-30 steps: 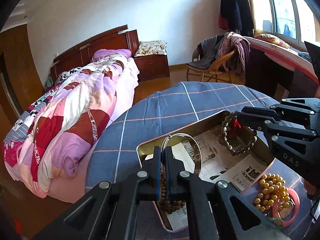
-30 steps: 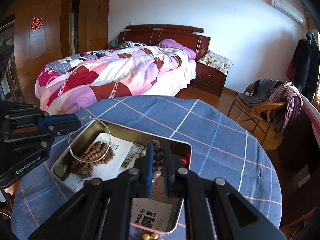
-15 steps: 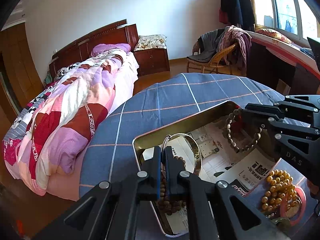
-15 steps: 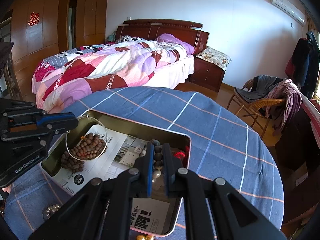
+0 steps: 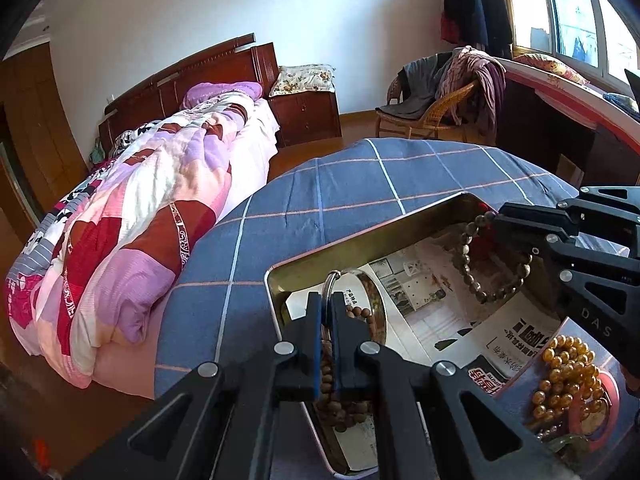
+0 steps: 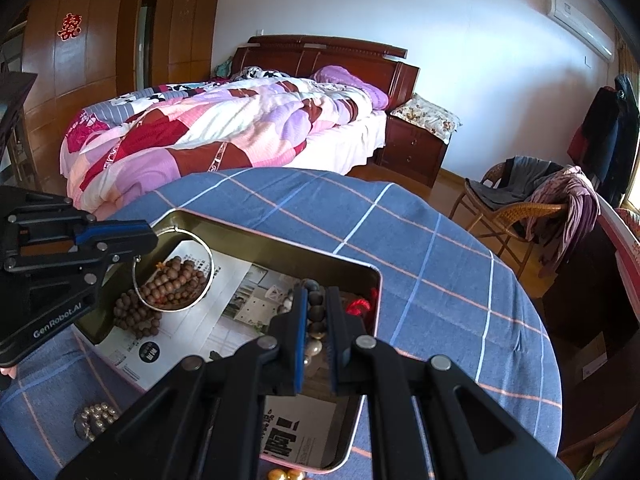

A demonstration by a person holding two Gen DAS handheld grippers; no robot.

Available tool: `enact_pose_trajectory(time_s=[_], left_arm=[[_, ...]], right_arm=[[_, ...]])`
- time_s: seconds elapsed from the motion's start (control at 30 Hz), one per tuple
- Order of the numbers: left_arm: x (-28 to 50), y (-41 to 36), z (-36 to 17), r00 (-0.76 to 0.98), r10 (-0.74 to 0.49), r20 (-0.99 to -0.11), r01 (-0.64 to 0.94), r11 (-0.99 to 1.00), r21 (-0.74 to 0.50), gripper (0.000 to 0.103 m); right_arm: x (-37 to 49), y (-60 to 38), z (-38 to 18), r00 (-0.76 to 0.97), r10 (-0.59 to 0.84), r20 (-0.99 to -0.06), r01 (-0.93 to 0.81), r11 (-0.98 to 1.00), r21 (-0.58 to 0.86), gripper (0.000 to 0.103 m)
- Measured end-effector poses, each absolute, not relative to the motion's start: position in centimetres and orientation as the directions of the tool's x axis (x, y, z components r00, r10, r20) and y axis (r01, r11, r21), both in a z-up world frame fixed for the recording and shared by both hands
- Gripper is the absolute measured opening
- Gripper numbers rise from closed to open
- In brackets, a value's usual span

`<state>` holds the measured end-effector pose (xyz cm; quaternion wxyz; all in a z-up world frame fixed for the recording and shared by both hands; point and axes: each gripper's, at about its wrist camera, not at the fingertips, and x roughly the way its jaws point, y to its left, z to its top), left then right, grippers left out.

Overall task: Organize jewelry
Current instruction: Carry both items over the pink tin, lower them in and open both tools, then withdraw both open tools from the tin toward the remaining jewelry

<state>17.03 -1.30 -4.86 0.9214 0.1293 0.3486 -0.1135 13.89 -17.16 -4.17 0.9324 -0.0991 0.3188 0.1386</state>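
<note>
Your round table under the blue checked cloth carries the shallow gold-coloured metal tin lined with printed paper, and both tools are over it: you are at the placing step. Your left gripper is clamped on the thin silver bangle, which hangs over the brown wooden bead string lying in the tin. Your right gripper is pinched on the grey-brown bead bracelet with a red tassel at the tin's far corner. Next, I judge, lower each piece onto the paper and part the fingers. The amber bead strand waits outside the tin.
</note>
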Motion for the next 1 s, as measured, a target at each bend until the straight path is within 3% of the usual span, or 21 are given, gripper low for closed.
enact_pose_trajectory(time_s=[0.13,0.2,0.23,0.27,0.33,0.47,1.0], left_arm=[[17.0,-1.5,-5.0,0.720,-0.130,-0.681,0.318,0.935,0.158,0.004],[16.8,-1.6,-4.9,0.733,-0.116,-0.670,0.307,0.936,0.174,0.005],[16.8,-1.6,-4.9,0.739,-0.103,-0.666,0.298,0.937,0.185,0.016],[16.7,-1.7,-4.8,0.744,-0.090,-0.662,0.287,0.938,0.195,0.041],[16.1,-1.6,-4.4,0.777,-0.068,-0.626,0.258,0.941,0.218,0.071],[15.5,-1.3,-4.1,0.782,-0.076,-0.618,0.259,0.942,0.213,0.071],[12.6,-1.4,-4.1,0.786,-0.086,-0.613,0.267,0.941,0.210,0.071]], right_arm=[[13.8,-16.9,-4.5,0.759,0.182,-0.625,-0.321,0.940,-0.117,0.012],[13.7,-17.0,-4.6,0.763,0.177,-0.621,-0.316,0.941,-0.121,0.026],[13.6,-17.1,-4.6,0.766,0.172,-0.619,-0.312,0.942,-0.124,0.040],[13.6,-17.3,-4.7,0.769,0.169,-0.617,-0.307,0.944,-0.123,0.042],[13.5,-17.5,-4.7,0.769,0.165,-0.617,-0.301,0.946,-0.123,0.042],[13.1,-17.9,-4.8,0.774,0.155,-0.614,-0.290,0.949,-0.125,0.047],[11.5,-17.6,-4.7,0.778,0.160,-0.607,-0.295,0.947,-0.129,0.049]])
